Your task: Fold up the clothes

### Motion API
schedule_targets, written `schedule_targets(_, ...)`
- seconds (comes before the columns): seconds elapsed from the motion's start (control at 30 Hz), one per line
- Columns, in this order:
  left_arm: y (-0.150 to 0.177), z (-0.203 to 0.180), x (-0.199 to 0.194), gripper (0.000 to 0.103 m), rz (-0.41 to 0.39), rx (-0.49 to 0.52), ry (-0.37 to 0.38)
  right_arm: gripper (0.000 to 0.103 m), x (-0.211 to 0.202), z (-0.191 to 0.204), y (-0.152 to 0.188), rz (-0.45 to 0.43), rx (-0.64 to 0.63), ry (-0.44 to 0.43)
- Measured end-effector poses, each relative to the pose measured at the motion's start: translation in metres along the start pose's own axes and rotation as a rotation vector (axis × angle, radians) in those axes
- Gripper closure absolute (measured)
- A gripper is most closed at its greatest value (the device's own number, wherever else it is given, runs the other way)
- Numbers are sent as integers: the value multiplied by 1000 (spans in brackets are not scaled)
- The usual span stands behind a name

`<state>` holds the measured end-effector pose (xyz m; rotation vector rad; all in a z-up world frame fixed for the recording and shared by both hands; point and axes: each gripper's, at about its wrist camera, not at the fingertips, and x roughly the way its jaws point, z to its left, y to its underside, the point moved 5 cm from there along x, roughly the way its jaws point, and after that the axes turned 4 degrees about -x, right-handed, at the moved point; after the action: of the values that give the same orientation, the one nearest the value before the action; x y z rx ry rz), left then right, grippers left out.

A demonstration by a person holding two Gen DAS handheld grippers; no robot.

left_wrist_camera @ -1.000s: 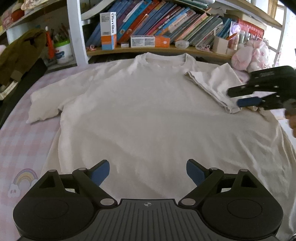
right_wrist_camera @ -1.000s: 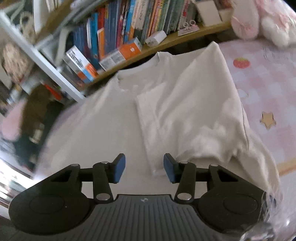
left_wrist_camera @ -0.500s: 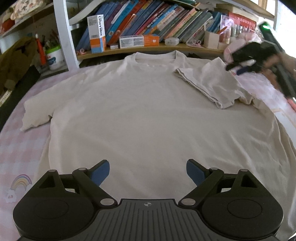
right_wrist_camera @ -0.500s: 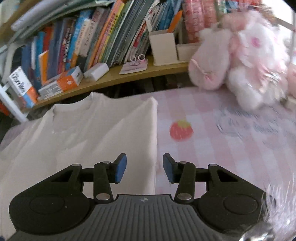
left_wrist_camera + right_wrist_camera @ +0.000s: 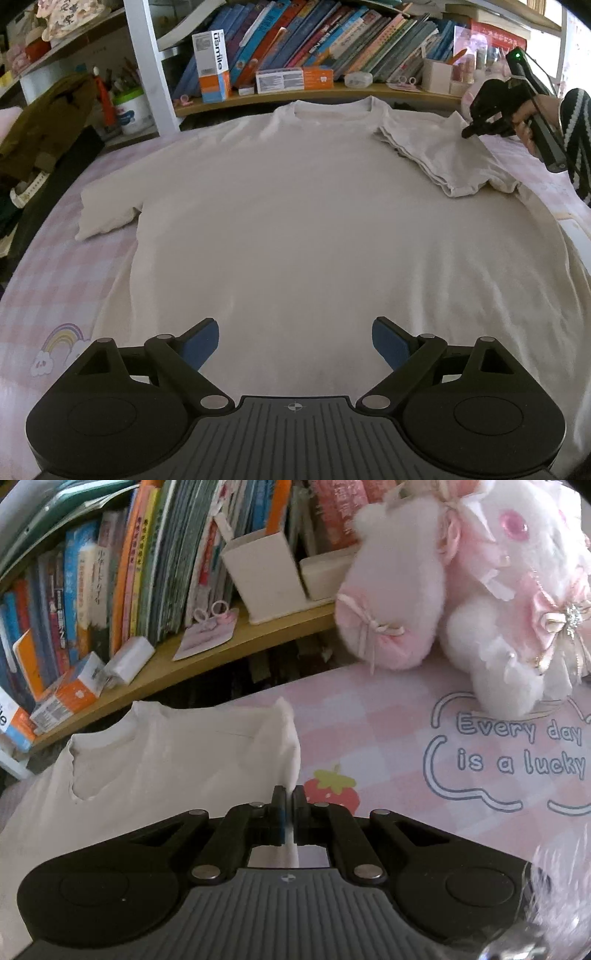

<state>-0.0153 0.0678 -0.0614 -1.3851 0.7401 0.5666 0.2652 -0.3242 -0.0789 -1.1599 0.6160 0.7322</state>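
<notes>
Because the right gripper has just been closing and now pinches only a thin ridge of cloth at the shoulder edge of the shirt, the likeliest trouble is that the fabric slides out from between the pads once it is pulled across, since so little material sits in the bite. A second risk is that a quick pull drags the whole shirt over the pink checked bedsheet instead of turning just 1 side over, which would skew the fold line and undo the sleeve already laid back on the chest. The left gripper hovers over the hem with its fingers spread wide and nothing between them, so the lower edge is not pinned and could ride up. The shirt is a pale cream, short-sleeved tee, lying face up and mostly flat on the bed, collar toward the bookshelf; its other sleeve lies spread out to the side, and a plush toy sits near the gripped shoulder, close enough to get in the way.
</notes>
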Motion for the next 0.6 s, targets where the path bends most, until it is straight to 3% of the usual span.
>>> schedule_targets(0.1, -2, -5, 2, 11, 2, 7, 8, 94, -3, 0, 2, -8, -29, -5)
schedule_targets(0.2, -5, -8, 5, 11, -3, 12, 17, 72, -21, -6, 6, -59, -42, -3)
schedule_targets(0.33, -10, -10, 10, 11, -8, -9, 31, 69, -58, -7, 25, -84, -93, -28)
schedule_targets(0.4, -12, -10, 12, 11, -10, -20, 33, 59, -80, -3, 42, -94, -134, -27)
schedule_targets(0.6, -16, -6, 15, 11, -15, -65, 14, 52, -129, 9, 101, -96, -174, -41)
